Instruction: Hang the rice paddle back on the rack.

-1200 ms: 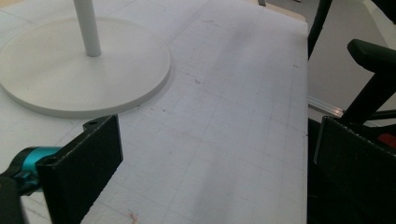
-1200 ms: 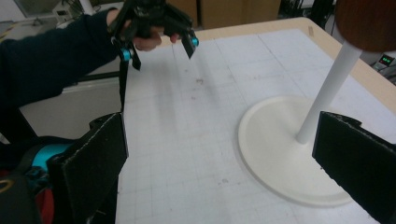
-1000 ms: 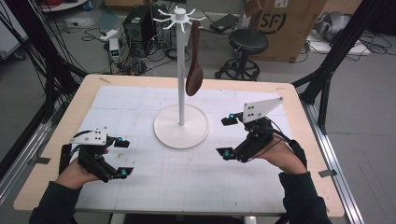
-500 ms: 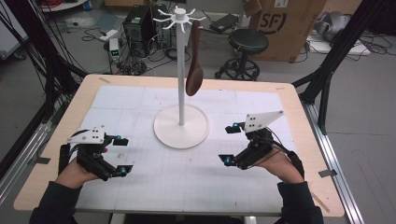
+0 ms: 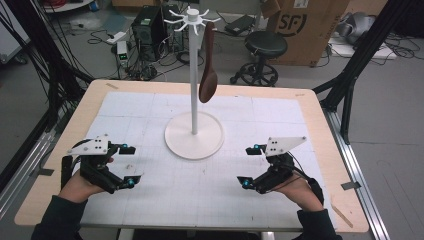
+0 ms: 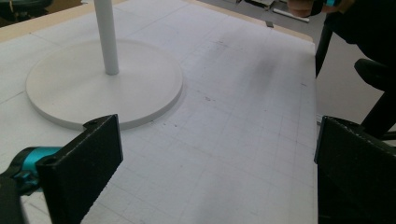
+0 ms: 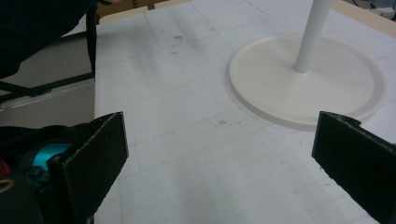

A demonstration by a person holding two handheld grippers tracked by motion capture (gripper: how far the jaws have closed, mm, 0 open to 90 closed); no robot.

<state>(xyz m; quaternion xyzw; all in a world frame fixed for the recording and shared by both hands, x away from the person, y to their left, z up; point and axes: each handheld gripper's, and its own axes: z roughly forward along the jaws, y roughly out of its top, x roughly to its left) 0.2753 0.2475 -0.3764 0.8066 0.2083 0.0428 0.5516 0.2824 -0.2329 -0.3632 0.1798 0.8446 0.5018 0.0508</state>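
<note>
Your left gripper (image 5: 127,165) sits low over the near left of the white grid mat (image 5: 280,115), jaws spread wide with bare mat between them, holding nothing; your right gripper (image 5: 250,166) sits over the near right of the mat, jaws just as wide, also holding nothing; both point inward toward the white stand (image 5: 193,90), which is between them and a little farther back; its round base (image 5: 175,137) lies flat on the mat, apart from both grippers; in the left gripper view the base (image 6: 70,93) lies ahead and to the left of your jaws, pole (image 6: 106,37) rising from it; in the right gripper view the base (image 7: 336,88) lies ahead and to the right, pole (image 7: 312,32) upright; a brown spoon (image 5: 208,65) hangs from a hook at the stand's top, bowl end down, beside the pole and well above the mat, well apart from both grippers; the wooden table (image 5: 90,105) shows around the mat's edges; your hands (image 5: 80,185) grip from the near edge.
</note>
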